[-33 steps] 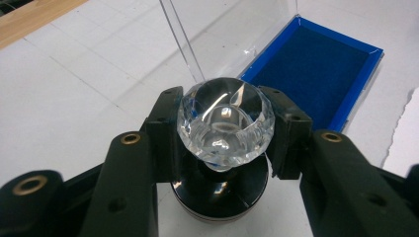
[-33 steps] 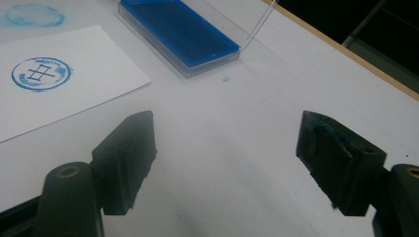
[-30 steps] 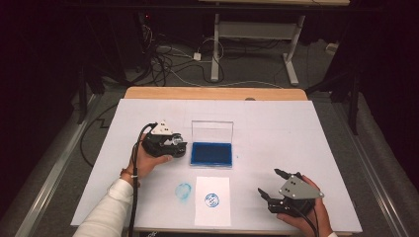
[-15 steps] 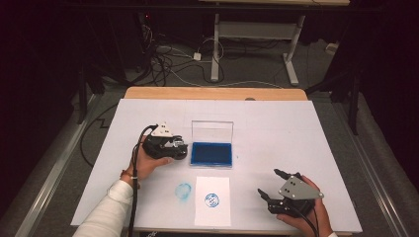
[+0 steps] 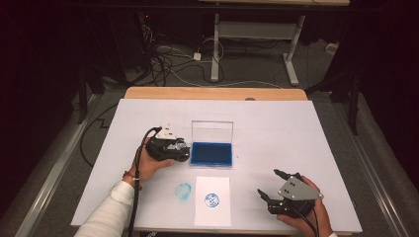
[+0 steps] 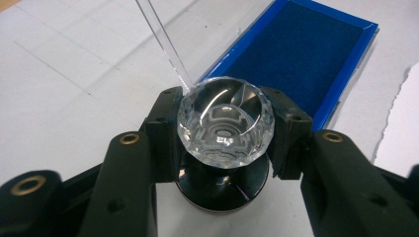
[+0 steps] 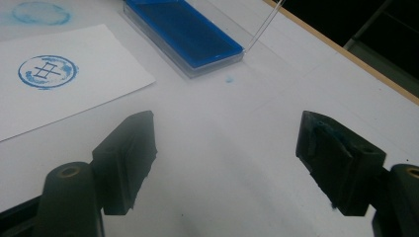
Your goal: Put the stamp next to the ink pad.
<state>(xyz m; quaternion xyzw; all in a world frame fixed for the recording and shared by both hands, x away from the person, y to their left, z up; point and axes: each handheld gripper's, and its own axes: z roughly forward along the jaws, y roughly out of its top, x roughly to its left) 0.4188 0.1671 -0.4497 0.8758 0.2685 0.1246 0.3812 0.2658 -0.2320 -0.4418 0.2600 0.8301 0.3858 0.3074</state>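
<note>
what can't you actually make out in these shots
- Stamp face: in the left gripper view its clear faceted knob and the left gripper cover the printing side, so whether it is inked is unknown.
- Printed mark on the paper: too small to read in the high view.
- Ink pad: its far end is cut off by the top edge of the right gripper view.
- Right gripper: open, its base is cut off at the bottom.

A dim room: grey floor (image 5: 64, 148), tangled cables (image 5: 163, 57), a white desk frame (image 5: 257, 34) behind.
</note>
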